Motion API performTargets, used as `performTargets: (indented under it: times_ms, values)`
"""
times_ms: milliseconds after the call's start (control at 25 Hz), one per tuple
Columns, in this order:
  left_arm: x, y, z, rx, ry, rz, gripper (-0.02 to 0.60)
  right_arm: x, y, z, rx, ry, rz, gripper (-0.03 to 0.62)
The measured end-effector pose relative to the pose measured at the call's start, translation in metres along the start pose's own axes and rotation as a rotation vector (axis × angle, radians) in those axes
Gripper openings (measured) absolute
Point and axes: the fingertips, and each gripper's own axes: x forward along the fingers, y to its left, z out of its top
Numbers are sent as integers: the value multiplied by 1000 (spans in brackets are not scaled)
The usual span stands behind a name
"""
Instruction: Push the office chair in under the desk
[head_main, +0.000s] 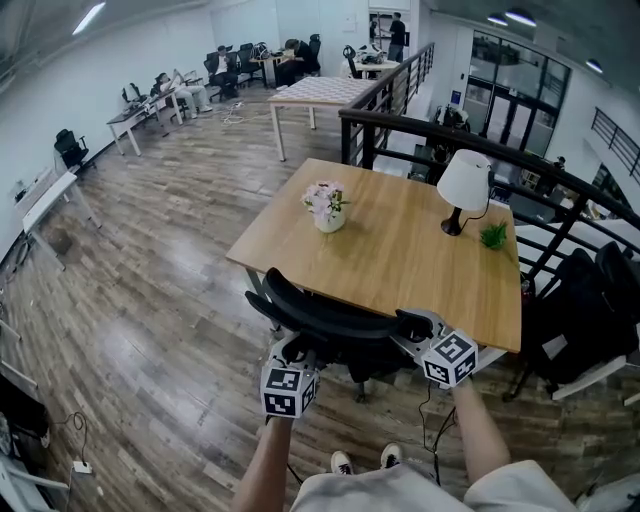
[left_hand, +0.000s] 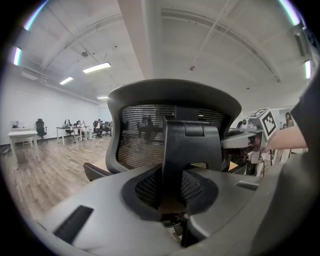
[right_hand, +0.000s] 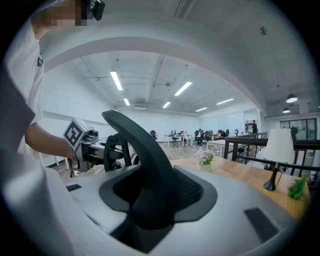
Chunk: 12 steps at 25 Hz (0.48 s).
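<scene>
Office chair (head_main: 322, 318) at desk (head_main: 400, 250) edge, its back clenched by left gripper (head_main: 296, 352) and right gripper (head_main: 413, 327)

L gripper (left_hand: 172, 192) tight on office chair (left_hand: 145, 135) back spine — R gripper (left_hand: 236, 142) at right

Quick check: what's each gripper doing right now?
The left gripper is shut on the office chair, at its back support.
The right gripper is shut on the office chair's backrest edge.

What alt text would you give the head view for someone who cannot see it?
A person holds a black office chair by its back with the left tool and right tool, at a wooden desk bearing flowers and a lamp.
</scene>
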Motion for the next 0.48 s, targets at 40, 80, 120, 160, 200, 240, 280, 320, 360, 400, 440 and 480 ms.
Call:
performTargets:
  times_ms: [40,80,120,160,200,240,280,320,360,400,440,480]
  values:
    - [4,0,1,0,1,0,72,1,-4,0,0,1,-1,207]
    - [8,-1,2,0,1,0,72,1,-8,0,0,2,-1,207]
    - [11,-1,3,2,3,1,72,2,-12,0,1,2,-3,207]
    - [14,-1,4,3,4,2,72,3,-15,1,3,0,-5,207]
    - [16,-1,4,4,6,4,72,4,-18,1,5,-2,-7,209]
    - [19,0,5,5,6,6,72,5,-21,1,7,-4,-8,209]
    - [21,0,6,4,6,7,72,6,-24,1,7,-5,-8,209]
    - [24,0,6,4,6,8,72,7,-26,1,6,-6,-8,210]
    - [26,0,7,4,6,9,72,8,-29,1,5,-5,-7,210]
    - [29,1,7,4,6,10,72,9,-32,1,4,-3,-6,210]
    - [32,1,8,4,5,11,72,10,-35,1,3,-1,-4,210]
    - [34,1,9,5,5,12,72,11,-38,1,2,2,-3,210]
